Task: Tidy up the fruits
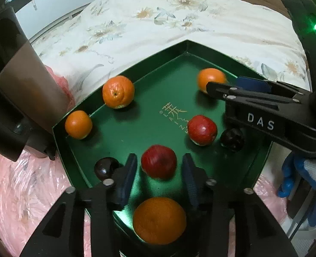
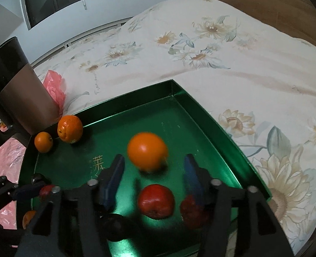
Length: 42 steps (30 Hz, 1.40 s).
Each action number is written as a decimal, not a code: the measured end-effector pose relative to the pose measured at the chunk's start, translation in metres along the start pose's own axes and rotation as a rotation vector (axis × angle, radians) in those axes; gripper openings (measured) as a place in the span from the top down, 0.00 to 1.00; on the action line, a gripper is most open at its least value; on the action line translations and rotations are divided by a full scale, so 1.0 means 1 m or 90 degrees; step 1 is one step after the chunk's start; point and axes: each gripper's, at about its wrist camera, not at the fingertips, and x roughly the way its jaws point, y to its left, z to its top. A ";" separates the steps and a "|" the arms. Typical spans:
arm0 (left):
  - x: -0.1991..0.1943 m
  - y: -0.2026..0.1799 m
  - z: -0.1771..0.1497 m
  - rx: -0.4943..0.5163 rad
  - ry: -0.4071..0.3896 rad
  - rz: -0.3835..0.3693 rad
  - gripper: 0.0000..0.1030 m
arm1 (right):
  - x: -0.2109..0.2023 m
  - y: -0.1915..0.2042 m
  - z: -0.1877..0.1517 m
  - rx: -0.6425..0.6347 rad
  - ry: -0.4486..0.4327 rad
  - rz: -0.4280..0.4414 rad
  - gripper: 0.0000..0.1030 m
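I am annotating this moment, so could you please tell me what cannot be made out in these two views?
- Right wrist view: the orange ahead of the right gripper is motion-blurred; whether it rests on the green tray is unclear.
- Right wrist view: a dark fruit is half hidden by the gripper body.
- Left wrist view: the far orange is partly covered by the right gripper.
- Left wrist view: the gold lettering is too small to read.

green tray (image 1: 123, 79), orange oranges (image 1: 118, 92), floral bedspread (image 1: 149, 19)

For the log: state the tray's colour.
Dark green tray with gold lettering; clearest in the left wrist view.
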 end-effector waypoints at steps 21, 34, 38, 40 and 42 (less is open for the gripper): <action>-0.093 0.018 -0.034 -0.023 -0.100 0.038 0.42 | -0.081 0.044 -0.020 -0.030 -0.066 0.030 0.04; -0.151 0.053 -0.082 -0.074 -0.135 0.073 0.28 | -0.133 0.095 -0.054 -0.063 -0.084 0.058 0.01; -0.167 0.064 -0.099 -0.094 -0.151 0.092 0.18 | -0.146 0.112 -0.065 -0.076 -0.085 0.066 0.00; -0.175 0.072 -0.110 -0.112 -0.157 0.105 0.15 | -0.151 0.120 -0.070 -0.084 -0.085 0.070 0.00; -0.183 0.082 -0.123 -0.132 -0.164 0.123 0.07 | -0.156 0.130 -0.075 -0.093 -0.086 0.075 0.00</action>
